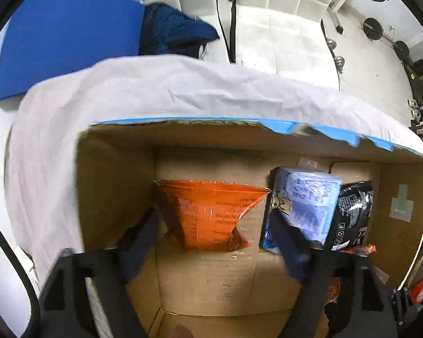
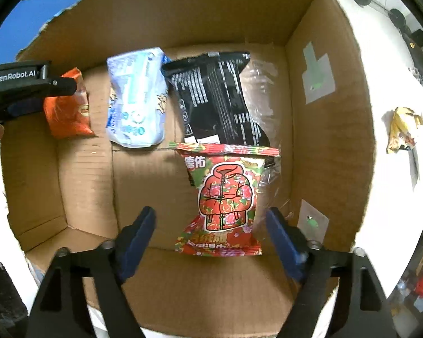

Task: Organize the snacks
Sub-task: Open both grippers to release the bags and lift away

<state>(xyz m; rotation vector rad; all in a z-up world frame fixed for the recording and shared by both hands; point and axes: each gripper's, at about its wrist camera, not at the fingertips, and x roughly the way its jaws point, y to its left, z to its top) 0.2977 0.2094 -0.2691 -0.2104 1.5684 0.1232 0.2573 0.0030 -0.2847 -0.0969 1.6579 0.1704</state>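
Observation:
An open cardboard box (image 2: 327,129) holds several snack packs. In the right wrist view an orange pack (image 2: 70,112), a light blue pack (image 2: 135,98), a black pack (image 2: 217,98) and a red floral pack (image 2: 225,200) lie on its floor. My right gripper (image 2: 211,222) hangs open above the red floral pack, which lies free between the fingers. The left gripper (image 1: 214,225) is open just above the orange pack (image 1: 208,214), with the blue pack (image 1: 304,202) and black pack (image 1: 352,214) to its right. That left gripper also shows in the right wrist view (image 2: 28,90) at the box's left wall.
The box (image 1: 115,186) rests on a white cloth (image 1: 155,90) over a table. A yellow snack pack (image 2: 403,129) lies on the table right of the box. A blue mat (image 1: 65,33), a dark garment (image 1: 172,31) and gym weights (image 1: 375,28) lie beyond.

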